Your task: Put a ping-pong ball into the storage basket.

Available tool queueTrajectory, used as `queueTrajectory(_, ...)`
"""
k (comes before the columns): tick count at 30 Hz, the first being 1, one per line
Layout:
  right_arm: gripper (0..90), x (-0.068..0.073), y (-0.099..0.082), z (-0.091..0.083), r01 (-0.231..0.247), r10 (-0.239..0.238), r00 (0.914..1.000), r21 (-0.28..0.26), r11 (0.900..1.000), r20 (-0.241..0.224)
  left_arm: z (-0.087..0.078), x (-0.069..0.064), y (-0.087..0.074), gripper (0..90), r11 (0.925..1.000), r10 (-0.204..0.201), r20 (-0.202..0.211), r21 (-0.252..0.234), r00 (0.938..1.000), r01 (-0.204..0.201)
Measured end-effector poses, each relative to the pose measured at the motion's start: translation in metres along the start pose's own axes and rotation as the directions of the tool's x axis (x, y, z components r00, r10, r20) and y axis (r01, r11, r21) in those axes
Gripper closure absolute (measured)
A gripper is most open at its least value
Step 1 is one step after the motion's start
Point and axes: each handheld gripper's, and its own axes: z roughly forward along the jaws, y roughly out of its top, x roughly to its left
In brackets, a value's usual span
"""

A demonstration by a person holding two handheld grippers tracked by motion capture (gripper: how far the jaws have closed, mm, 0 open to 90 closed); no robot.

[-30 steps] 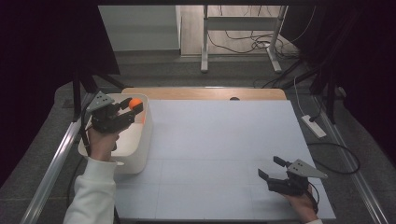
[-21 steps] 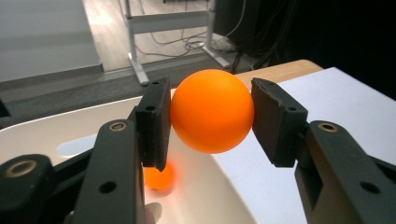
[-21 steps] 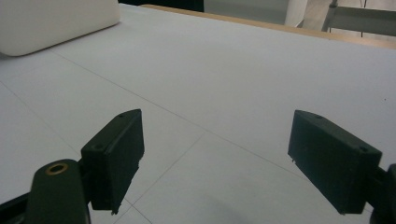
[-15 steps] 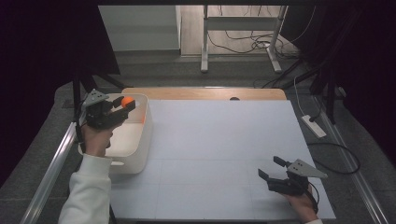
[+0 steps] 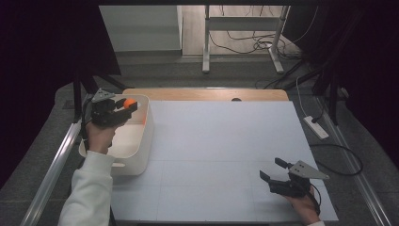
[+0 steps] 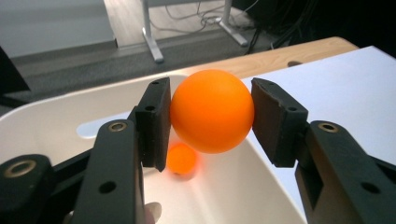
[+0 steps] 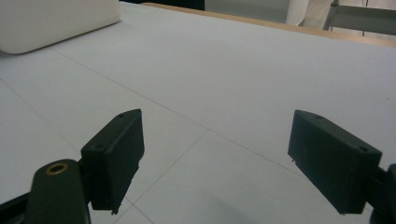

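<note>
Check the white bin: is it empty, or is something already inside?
Not empty. In the left gripper view, a small orange ball lies on the bin's floor, below the bigger ball clamped in the left claw.

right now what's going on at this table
A person works two hand-held tools. The left claw is shut on an orange ball and holds it over a white bin at the table's left edge, where a second orange ball lies inside. The right claw rests open and empty over the white table top.
</note>
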Motion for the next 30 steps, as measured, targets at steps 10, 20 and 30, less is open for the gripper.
queueTrajectory(10,18.8,0.000,0.000,0.000,0.002,-0.002,1.0000,0.002,1.0000,-0.002,0.012,0.005,-0.002,49.9,0.9981,-0.007,-0.016,0.060,0.9999,0.008)
queueTrajectory(20,18.8,0.000,0.000,0.000,0.003,-0.003,1.0000,0.001,1.0000,-0.001,0.009,0.003,-0.001,43.7,0.9994,0.000,-0.012,0.034,0.9999,0.000)
queueTrajectory(30,18.7,0.000,0.000,0.000,0.004,-0.004,1.0000,0.001,1.0000,0.001,-0.013,-0.016,0.004,20.9,0.9958,0.024,0.087,-0.090,0.9959,-0.016)
